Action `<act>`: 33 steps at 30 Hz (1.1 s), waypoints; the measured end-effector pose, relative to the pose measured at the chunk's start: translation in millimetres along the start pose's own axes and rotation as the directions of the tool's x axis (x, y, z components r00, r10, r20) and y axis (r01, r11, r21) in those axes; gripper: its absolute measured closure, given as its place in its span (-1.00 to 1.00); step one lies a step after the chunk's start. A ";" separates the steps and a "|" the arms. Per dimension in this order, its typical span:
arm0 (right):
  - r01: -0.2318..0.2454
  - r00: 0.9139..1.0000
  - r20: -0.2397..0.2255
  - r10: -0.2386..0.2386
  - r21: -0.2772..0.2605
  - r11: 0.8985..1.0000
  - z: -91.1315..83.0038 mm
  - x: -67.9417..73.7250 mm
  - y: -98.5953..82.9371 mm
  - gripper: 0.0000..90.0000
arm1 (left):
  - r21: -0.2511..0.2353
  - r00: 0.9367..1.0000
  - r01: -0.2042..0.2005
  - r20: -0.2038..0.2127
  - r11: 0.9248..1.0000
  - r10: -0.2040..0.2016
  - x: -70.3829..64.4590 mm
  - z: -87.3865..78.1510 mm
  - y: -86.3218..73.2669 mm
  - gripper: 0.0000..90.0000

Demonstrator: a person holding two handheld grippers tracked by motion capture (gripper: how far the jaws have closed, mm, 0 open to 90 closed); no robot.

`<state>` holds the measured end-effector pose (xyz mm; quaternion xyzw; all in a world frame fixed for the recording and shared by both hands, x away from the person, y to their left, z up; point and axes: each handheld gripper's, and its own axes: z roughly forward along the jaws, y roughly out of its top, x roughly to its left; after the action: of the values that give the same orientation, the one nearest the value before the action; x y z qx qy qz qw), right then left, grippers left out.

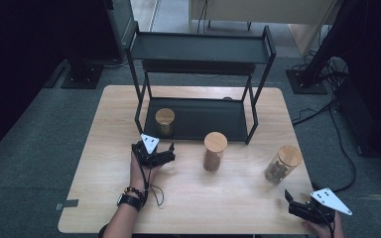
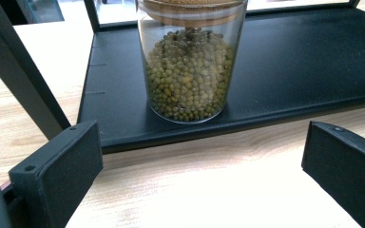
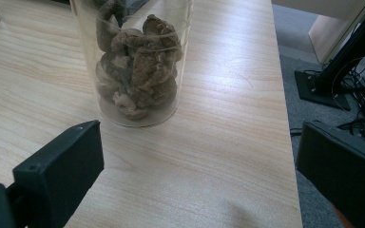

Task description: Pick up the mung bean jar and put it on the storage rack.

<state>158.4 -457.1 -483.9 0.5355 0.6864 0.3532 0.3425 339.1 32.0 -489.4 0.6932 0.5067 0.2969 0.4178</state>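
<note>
Left gripper [image 1: 164, 150] jaws spread wide, empty, sitting just off the front-left corner of the black metal two-tier rack [image 1: 198, 119]. Clear glass jar of green beans with bamboo lid [image 2: 188, 61] stands upright on the rack's lower shelf, front-left corner, long axis vertical.

Right gripper [image 1: 293, 201] also wide open and empty, near the table's front-right corner. It faces the clear glass jar of brown dried chunks with wooden lid [image 3: 135, 61], which is upright on the light wood table [image 1: 188, 208] near the right edge. Third cork-lidded jar of brown grains [image 1: 214, 151] stands mid-table, just in front of the rack.

Looks like jars are going onto the shelf. My call for the right side: approach level, centre the jaws on the jar body below the lid, close squarely, keep it vertical. Watch the rack's front-right post when carrying in.
</note>
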 end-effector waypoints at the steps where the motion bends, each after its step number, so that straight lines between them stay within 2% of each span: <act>1: 0.000 1.000 0.000 0.000 0.000 1.000 0.0 0.0 0.0 -0.97 | -0.002 1.000 0.001 0.000 1.000 -0.001 0.1 -0.8 -0.5 -1.00; 9: 0.001 1.000 0.002 -0.001 0.001 1.000 0.2 0.0 0.0 -0.97 | -0.006 1.000 -0.001 0.003 1.000 0.001 1.1 -6.7 -3.3 -1.00; 20: 0.000 1.000 0.005 0.000 0.003 1.000 0.2 0.1 0.0 -0.96 | -0.007 1.000 0.017 0.013 1.000 -0.017 4.3 -12.5 -6.1 -1.00; 29: -0.018 1.000 0.012 0.018 0.003 1.000 0.7 -1.1 0.2 -0.96 | -0.007 0.999 0.007 0.043 1.000 -0.006 7.8 -20.6 -10.1 -1.00; 33: -0.019 1.000 0.015 0.019 -0.001 1.000 0.5 -1.3 0.1 -0.96 | -0.011 0.999 0.002 0.039 1.000 -0.002 7.9 -22.7 -11.1 -1.00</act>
<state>159.2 -458.3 -483.9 0.5445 0.6784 0.3528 0.3448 317.6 47.4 -488.5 0.6962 0.4975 0.2857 0.4316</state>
